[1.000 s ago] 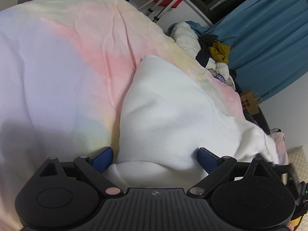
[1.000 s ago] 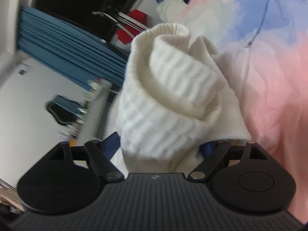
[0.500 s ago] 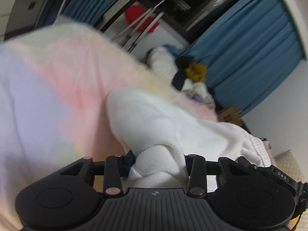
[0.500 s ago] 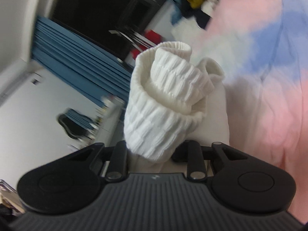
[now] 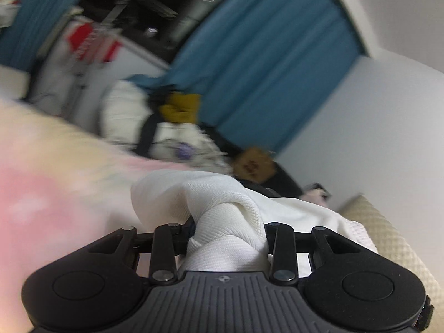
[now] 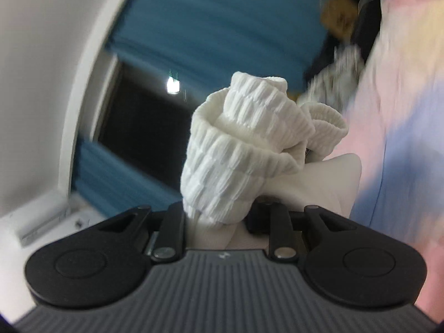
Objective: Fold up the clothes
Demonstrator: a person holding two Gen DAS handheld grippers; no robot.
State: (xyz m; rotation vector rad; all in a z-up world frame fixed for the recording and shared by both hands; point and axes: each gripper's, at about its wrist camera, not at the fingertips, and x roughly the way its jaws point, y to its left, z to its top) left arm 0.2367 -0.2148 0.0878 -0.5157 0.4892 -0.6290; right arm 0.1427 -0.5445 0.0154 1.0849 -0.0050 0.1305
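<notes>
A white knit garment (image 5: 211,194) is bunched between the jaws of my left gripper (image 5: 229,227), which is shut on a fold of its plain fabric and holds it above the pastel bedspread (image 5: 55,183). My right gripper (image 6: 219,216) is shut on the same garment's ribbed hem or cuff (image 6: 244,138), which stands up in a roll in front of the camera. The fingertips of both grippers are hidden by cloth. The rest of the garment trails off to the right in the left wrist view.
A pile of other clothes (image 5: 155,122) lies at the far end of the bed, before blue curtains (image 5: 263,63) and a dark window (image 6: 149,127). A cardboard box (image 5: 249,163) stands beyond the bed. A cream quilted surface (image 5: 388,236) is at the right.
Both grippers have closed on the white garment and lifted it. Both cameras have tilted up, from the bedspread toward the curtains and wall.
</notes>
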